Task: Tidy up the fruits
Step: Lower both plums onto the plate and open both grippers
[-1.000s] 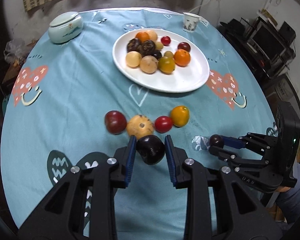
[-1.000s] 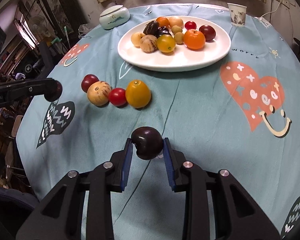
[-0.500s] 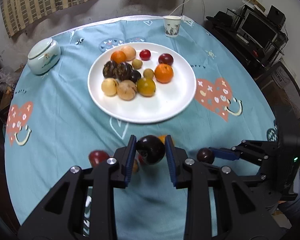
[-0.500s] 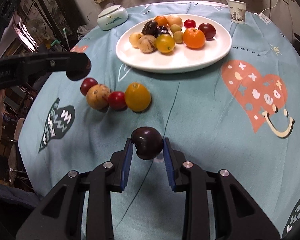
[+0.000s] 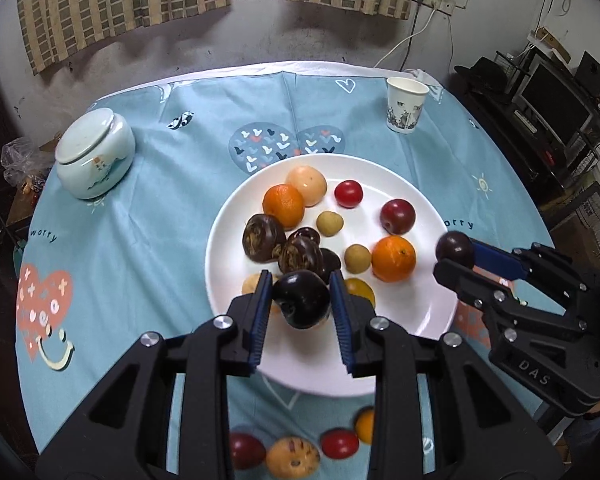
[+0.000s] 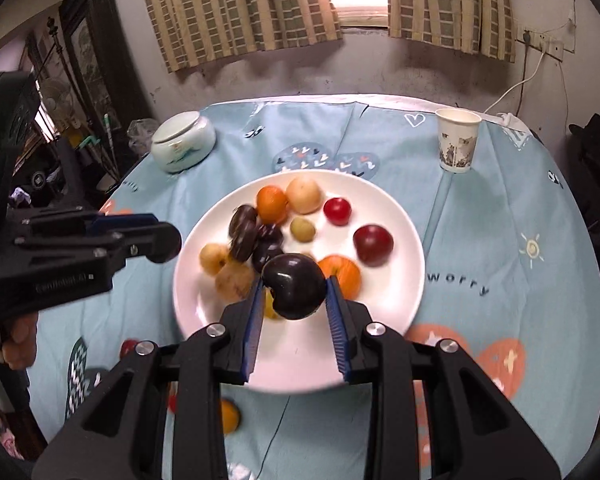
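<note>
1. Both grippers have swung up from the tablecloth (image 5: 148,240) to above the white plate (image 5: 420,320).
2. Left gripper (image 5: 300,300) stays clamped on a dark plum (image 5: 302,300); right gripper (image 6: 294,292) on another plum (image 6: 294,290).
3. Likely plating next.

"worry" printed on tablecloth (image 5: 148,208), seen beside plate (image 5: 428,320). "DAS" embossed on right tongs (image 5: 456,258) body.

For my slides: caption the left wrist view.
Both tongs carry dark plums over the white plate.
</note>
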Tool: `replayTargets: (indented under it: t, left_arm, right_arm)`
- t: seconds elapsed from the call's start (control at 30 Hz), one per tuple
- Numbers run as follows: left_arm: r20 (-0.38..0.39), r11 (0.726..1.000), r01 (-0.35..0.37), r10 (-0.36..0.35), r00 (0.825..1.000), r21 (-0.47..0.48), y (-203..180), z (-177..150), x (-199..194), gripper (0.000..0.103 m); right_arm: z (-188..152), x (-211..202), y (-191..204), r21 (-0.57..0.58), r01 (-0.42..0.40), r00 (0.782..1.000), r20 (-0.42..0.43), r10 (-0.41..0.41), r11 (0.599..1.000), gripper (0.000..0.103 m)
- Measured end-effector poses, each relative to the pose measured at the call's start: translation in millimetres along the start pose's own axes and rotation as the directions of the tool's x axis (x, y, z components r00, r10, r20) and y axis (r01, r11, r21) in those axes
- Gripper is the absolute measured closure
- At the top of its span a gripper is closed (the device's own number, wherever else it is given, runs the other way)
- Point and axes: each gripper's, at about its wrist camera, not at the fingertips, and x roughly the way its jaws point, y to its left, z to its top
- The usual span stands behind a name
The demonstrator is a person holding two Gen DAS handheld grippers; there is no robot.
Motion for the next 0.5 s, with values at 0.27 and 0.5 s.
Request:
replayTargets:
  t: [0.27, 0.5]
  left_arm:
    - [-0.025, 1.0, -0.02, 0.02, 0.999, -0.013, 2.9, 12.2, 33.8, 0.057]
    - [-0.009, 0.998, -0.037, 0.037, 0.999, -0.048, 17.3, 8.9, 26.6, 0.055]
  right_arm:
    - [24.4, 51.9, -17.6, 0.022, 0.036, 0.997, -0.062, -0.035, 0.999, 0.066]
    - [18.3, 49.1, -24.8, 0.035, 0.055, 0.998, -0.035, -0.054, 0.998, 0.024]
